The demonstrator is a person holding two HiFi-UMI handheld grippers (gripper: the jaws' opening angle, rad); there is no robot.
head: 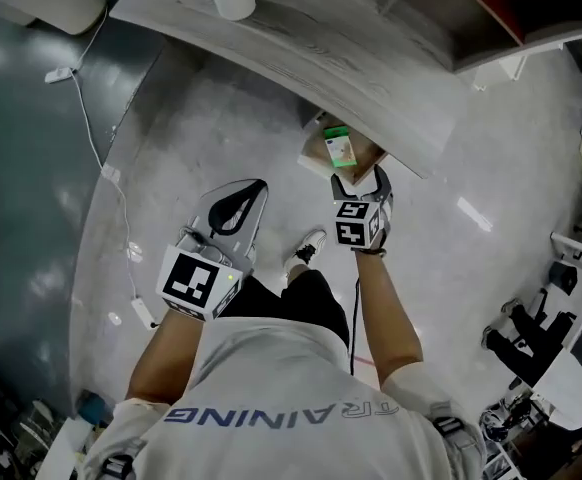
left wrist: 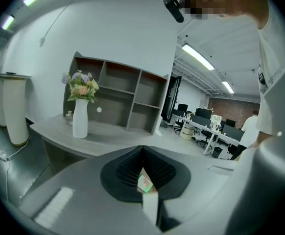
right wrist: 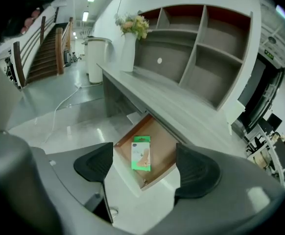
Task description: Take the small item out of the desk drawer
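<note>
Under the curved grey wood-grain desk, a shallow tan drawer stands open, and a small flat green-and-white packet lies on its floor, towards the left side, touching neither gripper. Your right gripper hangs just above the drawer's front edge with its two black jaws spread wide; nothing is between them, and in the right gripper view the packet shows in the gap, farther off. Your left gripper is held lower and off to your left, well apart from the drawer, over the bare grey floor. Its jaw tips are pressed together, leaving only a narrow slit behind them. A scrap of green and tan shows through that slit, but the jaws grip nothing. On the desk top, off to the left of the drawer, a tall white vase of pale flowers stands upright beside a grey open shelf unit.
</note>
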